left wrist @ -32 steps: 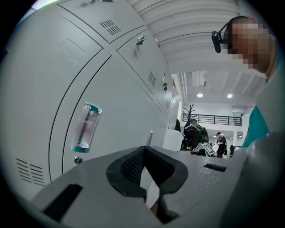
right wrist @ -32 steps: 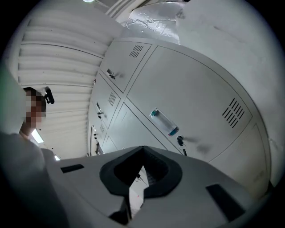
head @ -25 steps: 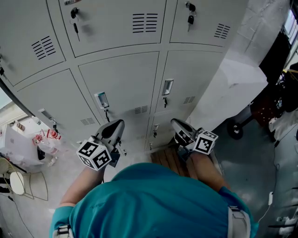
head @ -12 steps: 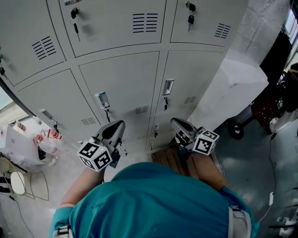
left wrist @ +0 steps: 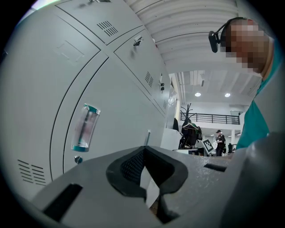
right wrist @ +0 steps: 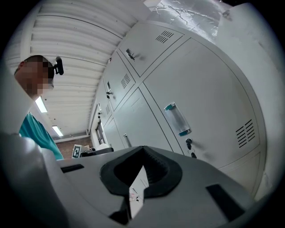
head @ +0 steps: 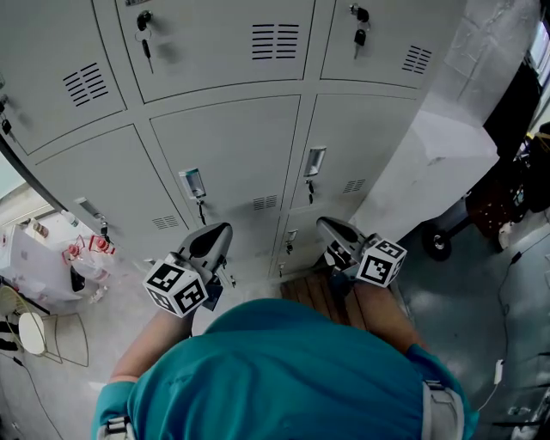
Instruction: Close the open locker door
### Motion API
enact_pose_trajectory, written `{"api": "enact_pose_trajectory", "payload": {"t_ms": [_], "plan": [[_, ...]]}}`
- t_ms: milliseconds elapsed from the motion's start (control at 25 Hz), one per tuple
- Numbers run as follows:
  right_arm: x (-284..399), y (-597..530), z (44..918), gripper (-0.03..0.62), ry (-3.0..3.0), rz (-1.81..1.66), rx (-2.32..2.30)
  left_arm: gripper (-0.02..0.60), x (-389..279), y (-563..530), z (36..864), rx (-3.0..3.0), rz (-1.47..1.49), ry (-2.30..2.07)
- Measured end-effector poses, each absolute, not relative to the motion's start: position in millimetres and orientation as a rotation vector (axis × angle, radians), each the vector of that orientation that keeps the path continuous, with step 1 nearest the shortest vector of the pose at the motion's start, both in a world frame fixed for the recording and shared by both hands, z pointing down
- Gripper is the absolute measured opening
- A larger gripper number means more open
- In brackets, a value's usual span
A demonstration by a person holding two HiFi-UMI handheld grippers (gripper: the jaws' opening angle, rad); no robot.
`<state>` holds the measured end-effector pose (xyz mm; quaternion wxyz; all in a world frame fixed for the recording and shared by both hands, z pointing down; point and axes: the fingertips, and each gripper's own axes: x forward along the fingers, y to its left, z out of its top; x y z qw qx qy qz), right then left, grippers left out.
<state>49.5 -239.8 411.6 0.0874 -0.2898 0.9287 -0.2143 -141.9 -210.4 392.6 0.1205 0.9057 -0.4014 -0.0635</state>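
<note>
**Site:** bank of grey lockers (head: 232, 146), seen from above. A person in a teal shirt (head: 284, 369) stands facing it, one tool per hand.

**Left tool** (head: 216, 232): held level, tip angled toward the locker front, near the middle row. No contact seen. Jaws pressed together, pinching nothing (its own view shows the pads meeting at the tip). Marker cube (head: 176, 286) sits at the rear, over the hand.

**Right tool** (head: 328, 227): held level, tip near the lower part of the next column to the right. No contact seen. Jaws pressed together, pinching nothing.

**Locker doors:** every door in view sits flush w/ its frame. Middle-row doors each carry a clear label holder (head: 192, 182) w/ a lock below. Upper-row doors have keys (head: 143, 21) in the locks and vent slots (head: 275, 40). Which door is the open one cannot be told. A dark curved edge (head: 26, 176) at far left could be a door edge or the end of the bank (unclear).

**Surroundings:** wooden board (head: 311, 296) on the floor by the right hand. White bags (head: 34, 271) at left. Plastic-wrapped white panel (head: 438, 146) to the right of the lockers, w/ a cart wheel (head: 436, 242) beyond.
</note>
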Motion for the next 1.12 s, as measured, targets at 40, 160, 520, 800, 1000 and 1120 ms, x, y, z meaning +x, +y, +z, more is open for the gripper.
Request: {"api": "enact_pose_trajectory", "payload": {"t_ms": [40,160,520,800,1000,1120], "plan": [[48,-241,411,0.002,2.775,-0.629,-0.864,0.003,-144,-210,392,2.644,-0.187,-1.179],[41,-246,410,0.002,2.793,-0.615,-0.867,0.003,-151,-208,392,2.635,-0.189,-1.205],[24,-259,422,-0.002,2.904,-0.560,-0.972,0.003,-169,-203,392,2.606,-0.195,-1.272],[20,-262,424,-0.002,2.932,-0.539,-0.991,0.003,-172,-203,395,2.596,-0.194,-1.280],[22,-261,425,-0.002,2.935,-0.536,-0.990,0.003,-169,-204,395,2.600,-0.194,-1.272],[23,-260,425,-0.002,2.939,-0.533,-0.993,0.003,-167,-204,395,2.604,-0.192,-1.265]]}}
